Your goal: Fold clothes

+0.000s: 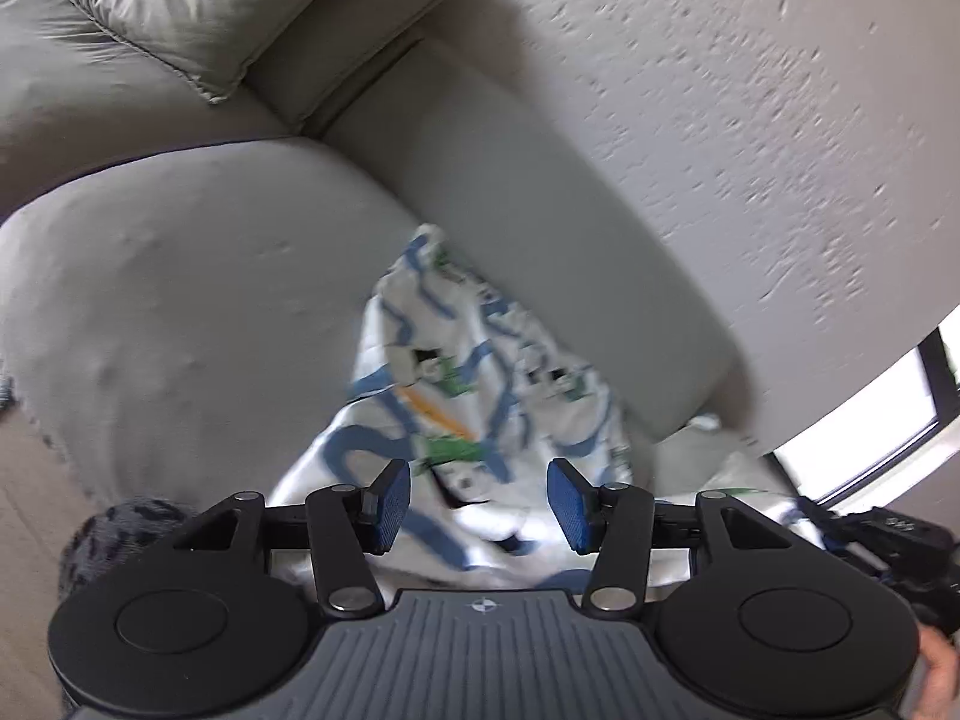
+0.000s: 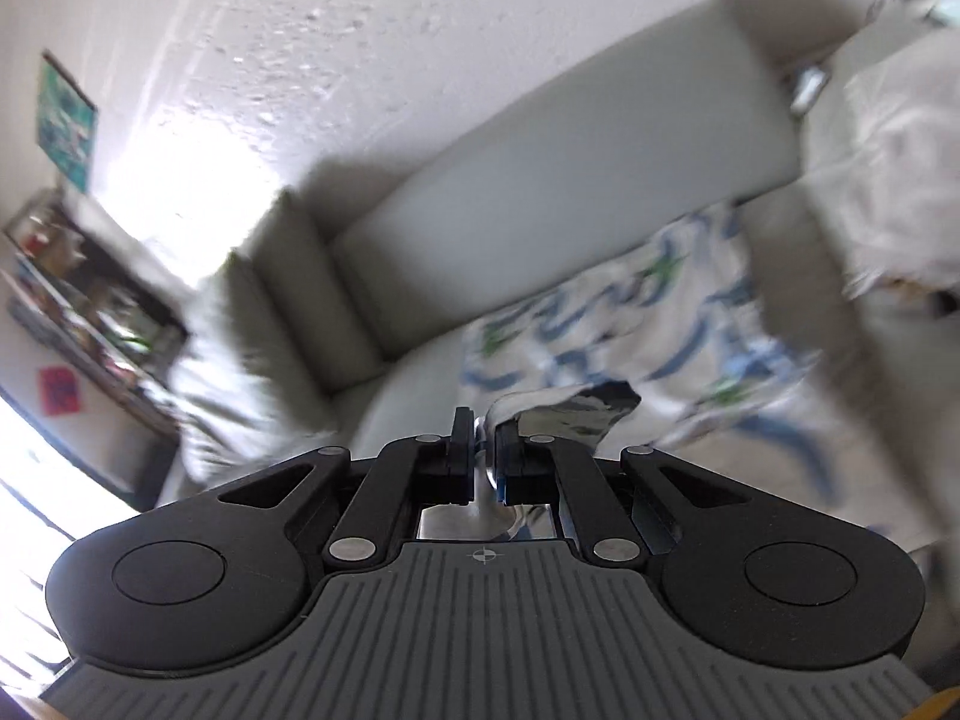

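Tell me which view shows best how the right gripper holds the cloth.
The right wrist view. There the right gripper is shut on an edge of the patterned cloth, seen close between its fingers. The left wrist view shows only part of that gripper at the right edge; its grip is out of sight.

text: none legible | labels: none | numbers: none | signs: none
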`<state>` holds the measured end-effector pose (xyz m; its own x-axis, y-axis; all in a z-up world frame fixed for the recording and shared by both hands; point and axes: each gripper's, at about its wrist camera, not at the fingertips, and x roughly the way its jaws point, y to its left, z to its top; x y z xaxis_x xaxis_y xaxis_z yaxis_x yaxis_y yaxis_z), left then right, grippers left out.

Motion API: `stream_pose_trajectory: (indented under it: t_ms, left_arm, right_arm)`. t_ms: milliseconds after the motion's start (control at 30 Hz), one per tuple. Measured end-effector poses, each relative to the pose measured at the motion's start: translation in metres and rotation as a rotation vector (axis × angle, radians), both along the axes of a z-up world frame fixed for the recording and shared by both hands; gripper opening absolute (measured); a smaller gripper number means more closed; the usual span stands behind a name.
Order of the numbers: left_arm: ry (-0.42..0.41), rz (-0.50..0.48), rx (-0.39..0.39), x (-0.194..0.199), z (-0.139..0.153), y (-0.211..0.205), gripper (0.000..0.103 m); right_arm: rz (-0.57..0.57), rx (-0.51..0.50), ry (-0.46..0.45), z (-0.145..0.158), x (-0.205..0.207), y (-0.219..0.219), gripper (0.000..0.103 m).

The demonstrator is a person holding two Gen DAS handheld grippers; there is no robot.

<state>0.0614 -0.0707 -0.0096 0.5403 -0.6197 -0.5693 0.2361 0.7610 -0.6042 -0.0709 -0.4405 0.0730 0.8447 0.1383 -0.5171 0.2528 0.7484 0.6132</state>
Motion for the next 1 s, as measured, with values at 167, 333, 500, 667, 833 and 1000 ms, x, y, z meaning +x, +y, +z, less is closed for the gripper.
stream_pose_trajectory:
  t_ms: [167,333,500,667,833,1000]
  left_arm:
    - [-0.005,-0.042,0.128,0.005,-0.026,-0.025,0.048]
    - [-0.039,-0.138,0.304,0.014,-0.058,-0.063,0.044]
    - [0.012,-0.173,0.335,0.018,-0.074,-0.077,0.044]
    - [0.007,-0.210,0.378,0.020,-0.084,-0.089,0.045]
    - [-0.023,-0.213,0.462,0.027,-0.098,-0.101,0.045]
    - [-0.022,-0.193,0.481,0.036,-0.109,-0.102,0.045]
  right_arm:
    - [-0.088,-0.053,0.120,-0.027,-0.001,-0.032,0.006]
    - [-0.162,-0.140,0.245,-0.060,-0.001,-0.046,0.009]
    - [-0.236,-0.227,0.369,-0.093,0.000,-0.060,0.026]
    - [-0.268,-0.017,0.392,-0.131,-0.019,-0.076,0.049]
    - [-0.294,0.212,0.406,-0.169,-0.039,-0.092,0.043]
    - [-0.361,0.411,0.395,-0.204,-0.049,-0.103,0.040]
